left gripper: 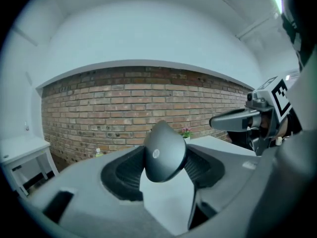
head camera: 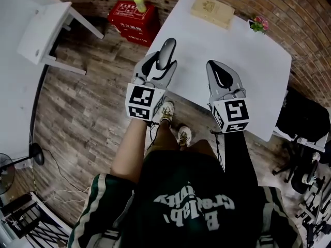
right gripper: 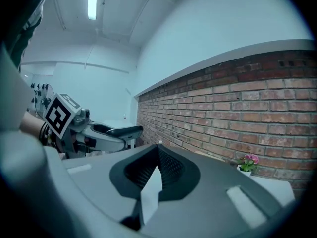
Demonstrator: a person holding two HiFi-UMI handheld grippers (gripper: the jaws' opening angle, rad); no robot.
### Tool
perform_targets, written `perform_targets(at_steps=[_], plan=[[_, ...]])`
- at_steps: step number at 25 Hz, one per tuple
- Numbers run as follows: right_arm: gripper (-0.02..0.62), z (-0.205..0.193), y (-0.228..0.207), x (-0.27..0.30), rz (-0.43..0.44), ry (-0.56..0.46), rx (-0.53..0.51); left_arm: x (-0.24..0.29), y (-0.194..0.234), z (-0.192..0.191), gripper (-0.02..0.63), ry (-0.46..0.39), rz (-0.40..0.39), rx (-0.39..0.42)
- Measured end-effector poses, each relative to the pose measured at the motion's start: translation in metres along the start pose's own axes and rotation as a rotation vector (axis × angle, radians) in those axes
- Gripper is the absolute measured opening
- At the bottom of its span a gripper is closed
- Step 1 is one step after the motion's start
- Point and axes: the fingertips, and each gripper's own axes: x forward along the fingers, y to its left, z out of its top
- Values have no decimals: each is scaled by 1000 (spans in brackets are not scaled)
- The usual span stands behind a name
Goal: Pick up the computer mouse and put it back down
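While left tool (head camera: 161, 67) clamps it, computer mouse (left gripper: 164, 155), tilted between jaws.

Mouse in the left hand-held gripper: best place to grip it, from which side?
Pinch the mouse across its two side flanks, coming in along its length from one end, as the left hand-held gripper does now. Its domed top is smooth and sloped, a poor seat for pads. It juts past the tips, so a bite nearer the middle would probably be steadier.

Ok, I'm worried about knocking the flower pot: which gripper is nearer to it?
Right. The right gripper is above the table's near side, with the flower pot beyond it toward the far right corner; the left gripper, holding the mouse, is farther left.
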Motion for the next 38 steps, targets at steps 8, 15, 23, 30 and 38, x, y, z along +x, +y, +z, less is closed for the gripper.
perform_targets(at_steps=[8,15,23,30,38], plan=[[15,31,-4,-16,-19,-61,-23,-27,-19,57,245,-102,16,35],[15,46,-10,-35,-31,-100,-34,-40,-38,88,245,-159,17,66],[15,59,-18,-57,-52,-131,-51,-48,-58,107,244,-190,11,97],[15,64,-22,-72,-68,-143,-60,-52,-72,112,244,-197,0,115],[15,64,-25,-79,-77,-147,-66,-52,-80,115,244,-201,-7,128]])
